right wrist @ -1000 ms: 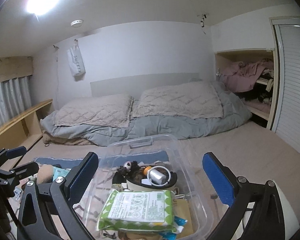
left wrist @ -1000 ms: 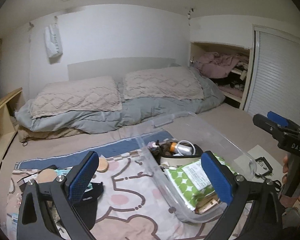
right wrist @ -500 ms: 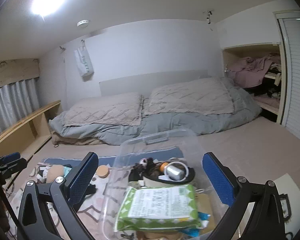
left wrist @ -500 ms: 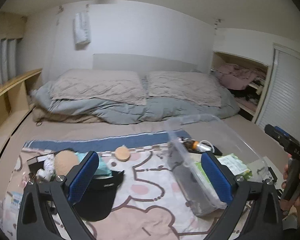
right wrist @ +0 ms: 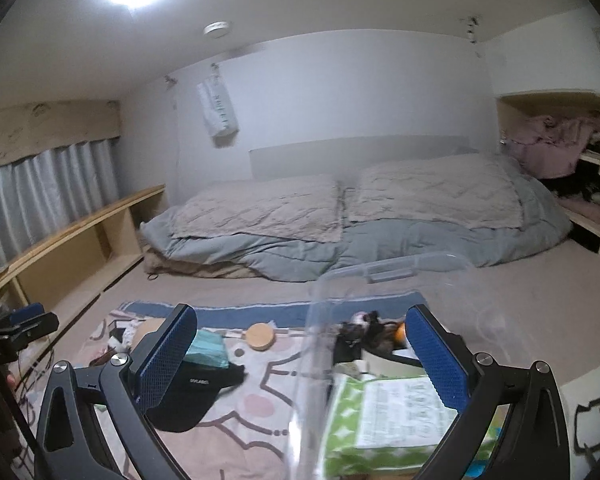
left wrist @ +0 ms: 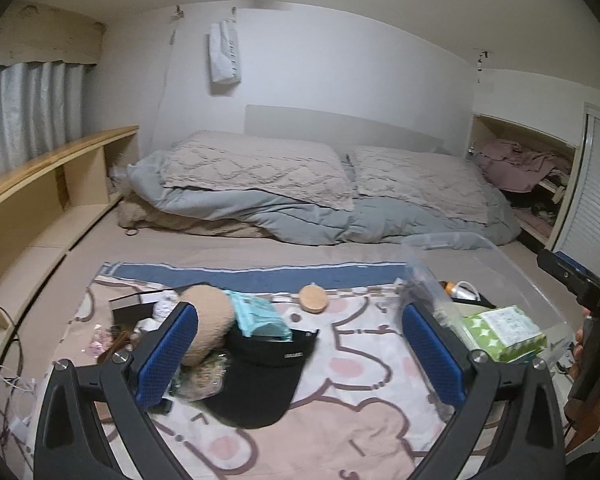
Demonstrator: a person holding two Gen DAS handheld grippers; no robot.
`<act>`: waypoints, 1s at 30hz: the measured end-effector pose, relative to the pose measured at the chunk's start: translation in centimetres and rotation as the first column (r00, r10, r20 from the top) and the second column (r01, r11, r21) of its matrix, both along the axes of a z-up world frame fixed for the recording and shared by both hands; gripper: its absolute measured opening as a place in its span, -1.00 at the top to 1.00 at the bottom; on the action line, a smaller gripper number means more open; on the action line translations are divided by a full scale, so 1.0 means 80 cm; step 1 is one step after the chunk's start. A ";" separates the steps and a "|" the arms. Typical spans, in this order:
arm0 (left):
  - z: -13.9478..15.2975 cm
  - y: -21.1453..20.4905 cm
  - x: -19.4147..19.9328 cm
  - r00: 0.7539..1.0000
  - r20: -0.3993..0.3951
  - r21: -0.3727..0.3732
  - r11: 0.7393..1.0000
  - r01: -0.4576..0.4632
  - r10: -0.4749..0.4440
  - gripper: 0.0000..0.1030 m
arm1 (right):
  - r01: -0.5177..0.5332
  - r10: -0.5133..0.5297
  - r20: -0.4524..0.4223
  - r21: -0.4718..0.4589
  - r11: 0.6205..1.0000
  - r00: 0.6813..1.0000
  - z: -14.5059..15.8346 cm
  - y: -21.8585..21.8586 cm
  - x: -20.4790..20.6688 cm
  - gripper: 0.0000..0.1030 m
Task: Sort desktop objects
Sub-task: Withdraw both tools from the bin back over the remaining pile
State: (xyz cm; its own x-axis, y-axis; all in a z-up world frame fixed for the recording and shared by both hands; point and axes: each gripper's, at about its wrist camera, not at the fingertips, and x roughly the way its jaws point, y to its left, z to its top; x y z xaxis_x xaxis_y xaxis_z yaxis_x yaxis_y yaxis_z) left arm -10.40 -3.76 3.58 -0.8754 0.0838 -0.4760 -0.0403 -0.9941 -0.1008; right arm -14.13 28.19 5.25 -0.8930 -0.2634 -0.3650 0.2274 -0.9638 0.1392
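Both views have swung left, from the clear bin [left wrist: 496, 256] toward the black cap [left wrist: 260, 376].

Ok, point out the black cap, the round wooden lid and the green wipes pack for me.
black cap [left wrist: 268, 376], left wrist view, on its dark brim.
round wooden lid [left wrist: 313, 298], left wrist view, on its flat top.
green wipes pack [left wrist: 504, 332], left wrist view, on its white label.

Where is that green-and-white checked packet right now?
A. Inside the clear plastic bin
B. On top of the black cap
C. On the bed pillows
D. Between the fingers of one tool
A: the green-and-white packet lies inside the clear plastic bin, on top of other items there, while the black cap sits apart on the patterned blanket and both tools are open and hold nothing.
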 end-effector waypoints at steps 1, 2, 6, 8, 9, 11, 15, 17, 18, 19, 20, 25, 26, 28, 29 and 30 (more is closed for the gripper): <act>-0.001 -0.005 0.002 1.000 -0.004 -0.002 1.000 -0.007 0.007 -0.99 | -0.008 0.008 0.000 0.004 1.000 1.000 -0.001 -0.005 -0.001 -1.00; -0.002 -0.009 0.005 1.000 -0.006 -0.001 1.000 -0.013 0.013 -0.99 | -0.020 0.020 -0.001 0.007 1.000 1.000 -0.001 -0.013 -0.002 -1.00; -0.006 -0.023 0.010 1.000 -0.001 0.008 1.000 -0.027 0.027 -0.99 | -0.053 0.053 0.000 0.008 0.999 0.999 -0.003 -0.036 -0.003 -1.00; -0.006 -0.027 0.013 1.000 -0.002 0.007 1.000 -0.028 0.028 -0.99 | -0.077 0.077 0.003 0.002 0.997 0.997 -0.003 -0.048 -0.004 -1.00; -0.006 -0.028 0.014 1.000 -0.003 0.006 1.000 -0.030 0.030 -0.99 | -0.084 0.084 0.003 0.000 0.997 0.997 -0.004 -0.052 -0.003 -1.00; -0.005 -0.031 0.017 0.999 -0.007 0.003 0.999 -0.034 0.034 -0.99 | -0.104 0.104 0.003 -0.001 0.995 0.995 -0.004 -0.063 -0.003 -1.00; -0.003 -0.038 0.025 0.999 -0.015 -0.004 0.999 -0.043 0.043 -0.99 | -0.139 0.139 0.004 0.013 0.990 0.990 -0.004 -0.083 -0.003 -1.00; -0.003 -0.042 0.028 0.999 -0.015 -0.010 0.999 -0.051 0.051 -0.99 | -0.151 0.151 0.005 0.024 0.988 0.989 -0.005 -0.092 -0.001 -1.00; -0.003 -0.044 0.029 0.998 -0.015 -0.013 0.998 -0.055 0.055 -0.99 | -0.158 0.158 0.010 0.026 0.987 0.987 -0.006 -0.096 -0.001 -1.00; -0.004 -0.045 0.031 0.998 -0.017 -0.015 0.998 -0.058 0.058 -0.99 | -0.168 0.168 0.021 0.022 0.986 0.986 -0.006 -0.099 0.000 -1.00; -0.004 -0.049 0.032 0.998 -0.018 -0.015 0.998 -0.063 0.063 -0.99 | -0.175 0.175 0.030 0.018 0.984 0.984 -0.007 -0.102 -0.001 -1.00; -0.007 -0.063 0.036 0.996 -0.012 -0.006 0.996 -0.089 0.089 -0.99 | -0.217 0.217 0.047 0.002 0.976 0.975 -0.007 -0.117 0.001 -1.00; -0.007 -0.065 0.037 0.995 -0.014 -0.011 0.995 -0.096 0.096 -0.99 | -0.222 0.222 0.046 0.005 0.975 0.974 -0.006 -0.120 0.001 -1.00; -0.009 -0.071 0.040 0.994 -0.018 -0.015 0.994 -0.105 0.104 -0.99 | -0.235 0.235 0.043 0.012 0.972 0.971 -0.007 -0.125 0.004 -1.00; -0.010 -0.074 0.042 0.994 -0.018 -0.017 0.994 -0.111 0.111 -0.99 | -0.236 0.235 0.043 0.020 0.972 0.971 -0.008 -0.127 0.004 -1.00; -0.011 -0.078 0.043 0.993 -0.019 -0.016 0.993 -0.118 0.118 -0.99 | -0.232 0.230 0.043 0.028 0.972 0.972 -0.010 -0.128 0.005 -1.00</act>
